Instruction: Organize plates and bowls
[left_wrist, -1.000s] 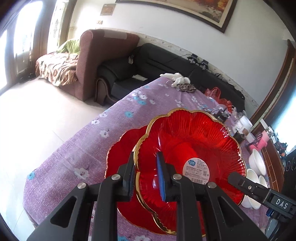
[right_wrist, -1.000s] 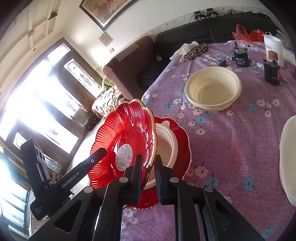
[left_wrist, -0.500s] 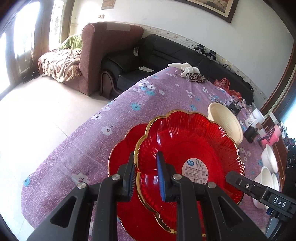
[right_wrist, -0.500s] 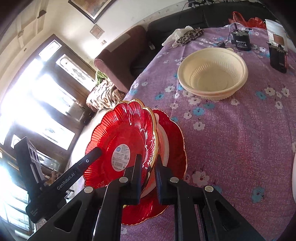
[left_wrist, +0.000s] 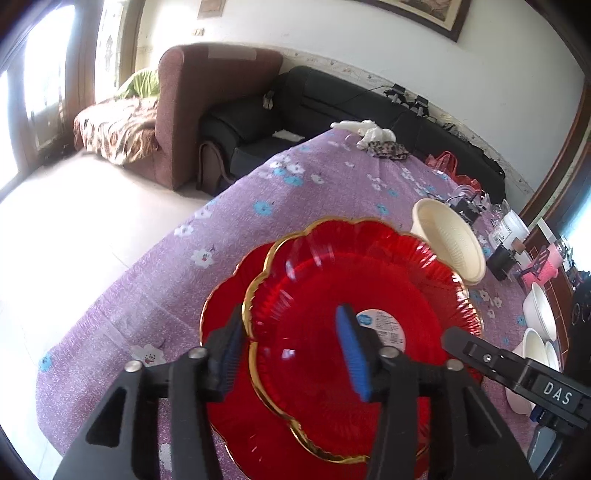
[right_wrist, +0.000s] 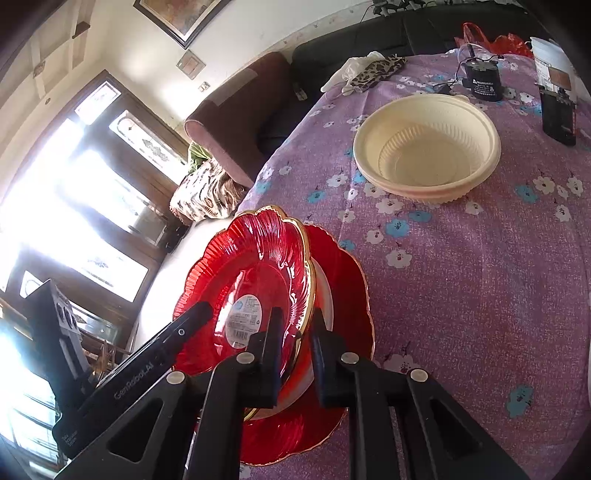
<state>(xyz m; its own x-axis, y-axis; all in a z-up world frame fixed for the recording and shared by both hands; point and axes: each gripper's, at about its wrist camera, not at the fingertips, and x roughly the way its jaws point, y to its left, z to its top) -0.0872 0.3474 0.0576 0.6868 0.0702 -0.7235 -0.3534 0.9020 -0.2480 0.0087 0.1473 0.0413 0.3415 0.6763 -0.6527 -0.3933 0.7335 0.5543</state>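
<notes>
My left claw (left_wrist: 291, 354) has just opened off the top plate's (left_wrist: 362, 295) rim, and my right claw (right_wrist: 295, 350) has just begun to part, its pads seemingly barely clear of that rim. I judge this the release step: the plate sits stacked on a white dish and a lower red plate (right_wrist: 347, 295) by the table's (right_wrist: 480, 295) near edge. Next I back both claws straight off; the cream bowl (right_wrist: 424, 147), mid-table, looks empty.

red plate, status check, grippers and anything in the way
Left gripper just opened, pads off the rim. Right gripper easing open around the rim. Top red plate on lower red plate. Cream bowl apart.
</notes>
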